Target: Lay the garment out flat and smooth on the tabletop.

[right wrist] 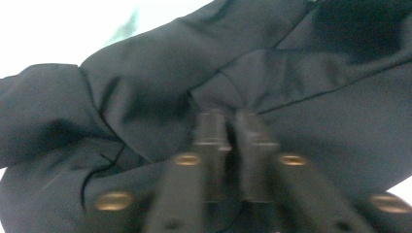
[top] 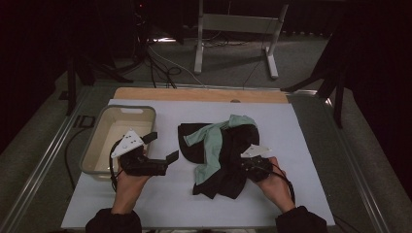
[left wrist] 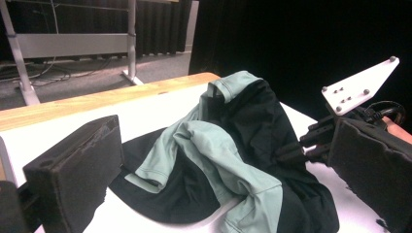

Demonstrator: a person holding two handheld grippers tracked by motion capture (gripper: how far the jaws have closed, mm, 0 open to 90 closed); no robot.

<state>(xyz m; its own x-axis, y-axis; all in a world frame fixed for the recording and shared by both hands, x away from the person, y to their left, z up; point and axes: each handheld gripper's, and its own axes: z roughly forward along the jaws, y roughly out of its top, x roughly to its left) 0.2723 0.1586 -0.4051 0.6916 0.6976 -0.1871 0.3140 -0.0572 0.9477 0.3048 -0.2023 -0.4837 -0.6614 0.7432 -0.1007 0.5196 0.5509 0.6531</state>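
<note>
Where the white counter (top: 291, 145) carries the work: black garment (top: 233, 155) heaped at centre, crumpled, with a pale green garment (top: 211, 141) draped across its top and left side. Right gripper (top: 250, 167) pressed into the black garment's right edge; jaws drawn nearly together, a fold of black cloth pinched between them in the right gripper view (right wrist: 228, 111). Left gripper (top: 158, 148) held above the counter between a beige bin (top: 99, 141) and the heap, touching neither; jaws spread wide, nothing between them. Bin at the counter's left, just beside the left hand (top: 128, 184). Both garments well apart from the bin.
</note>
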